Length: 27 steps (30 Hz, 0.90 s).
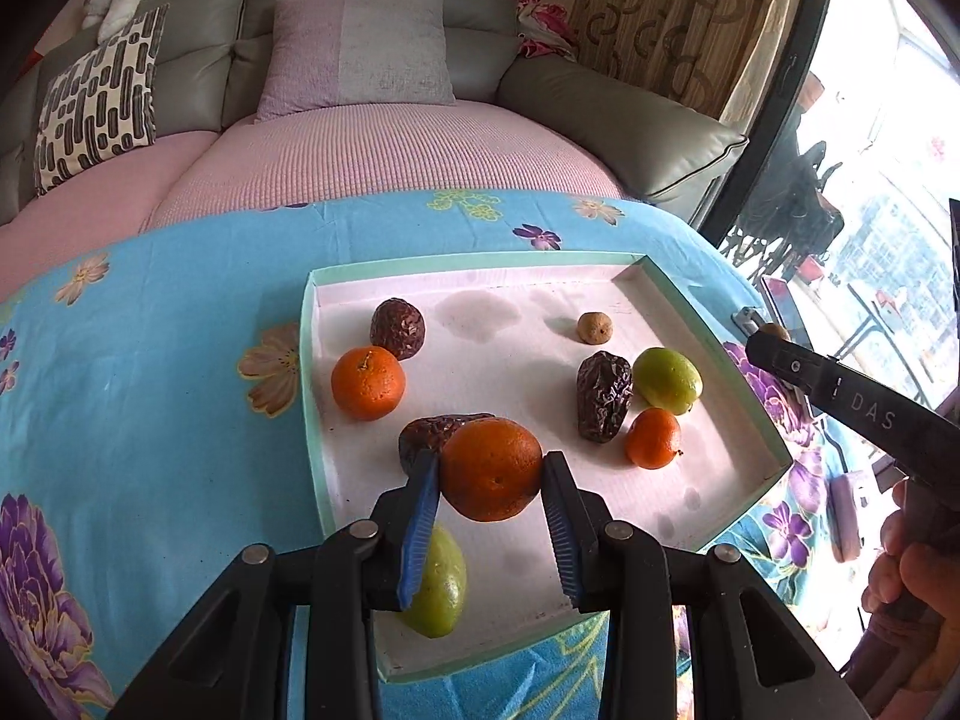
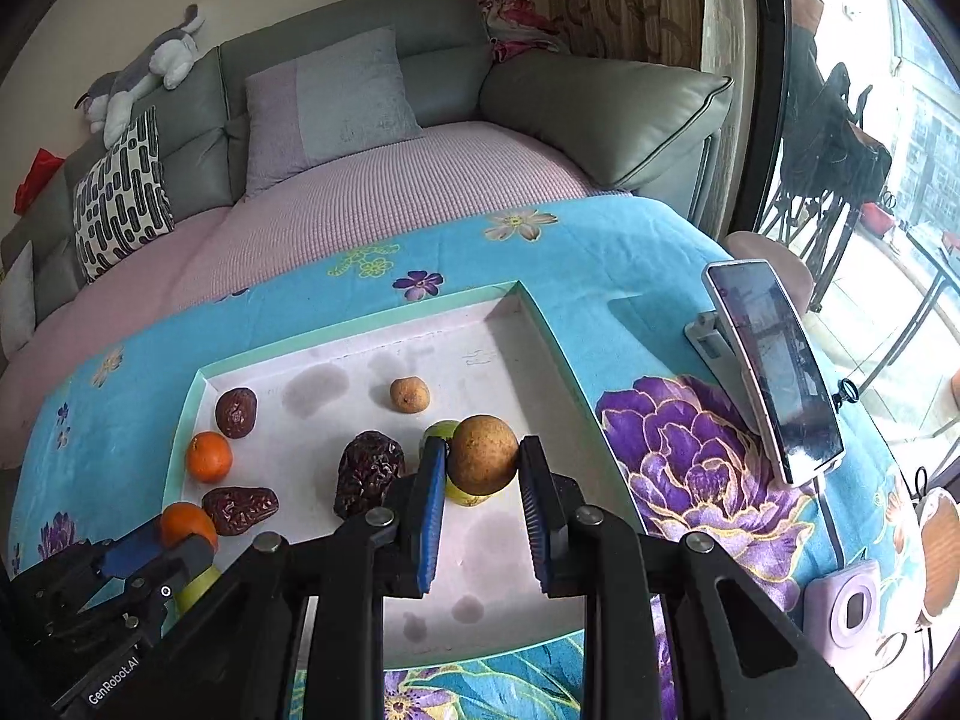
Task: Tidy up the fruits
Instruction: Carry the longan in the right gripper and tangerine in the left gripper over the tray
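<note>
A shallow white tray [image 1: 708, 480] with a teal rim lies on the blue flowered cloth. My left gripper [image 1: 491, 467] is shut on a large orange [image 1: 491, 480] over the tray's near left part. Under it lie a wrinkled dark date [image 1: 423, 435] and a green fruit [image 1: 441, 585]. My right gripper [image 2: 483, 457] is shut on a round brown fruit [image 2: 482, 465] over the tray's right side, partly hiding another green fruit [image 2: 438, 431]. Loose in the tray are two smaller oranges [image 1: 368, 383], two more dates [image 1: 604, 396] and a small brown fruit [image 2: 409, 393].
A phone on a stand [image 2: 774, 360] sits on the cloth right of the tray, with a purple device [image 2: 852, 606] nearer me. A grey sofa [image 1: 630, 114] with cushions lies beyond the table's far edge. A person's hand [image 1: 912, 570] holds the right gripper's handle.
</note>
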Each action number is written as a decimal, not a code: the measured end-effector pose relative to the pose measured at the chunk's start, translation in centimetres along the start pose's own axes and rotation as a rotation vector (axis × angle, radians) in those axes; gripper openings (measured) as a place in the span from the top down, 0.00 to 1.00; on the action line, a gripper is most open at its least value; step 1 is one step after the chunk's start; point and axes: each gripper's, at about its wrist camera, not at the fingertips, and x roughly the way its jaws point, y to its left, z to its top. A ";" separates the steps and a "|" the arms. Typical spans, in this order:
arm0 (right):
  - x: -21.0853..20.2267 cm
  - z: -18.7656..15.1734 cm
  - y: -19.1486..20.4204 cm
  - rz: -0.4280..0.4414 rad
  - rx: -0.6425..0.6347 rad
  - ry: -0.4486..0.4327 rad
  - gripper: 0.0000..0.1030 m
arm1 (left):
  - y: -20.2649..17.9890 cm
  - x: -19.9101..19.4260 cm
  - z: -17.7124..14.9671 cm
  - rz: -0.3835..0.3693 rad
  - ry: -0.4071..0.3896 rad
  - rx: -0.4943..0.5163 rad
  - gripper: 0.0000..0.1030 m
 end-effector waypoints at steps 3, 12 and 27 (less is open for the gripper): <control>1.7 -0.8 -0.1 0.005 -0.009 0.069 0.75 | -0.8 1.4 -0.6 0.004 0.047 0.021 0.64; 4.4 -2.3 -0.2 0.003 -0.033 0.173 0.75 | -1.8 3.1 -1.3 0.016 0.100 0.047 0.64; 5.6 -2.8 0.7 0.025 -0.069 0.223 0.75 | -3.3 4.1 -1.7 0.004 0.124 0.088 0.64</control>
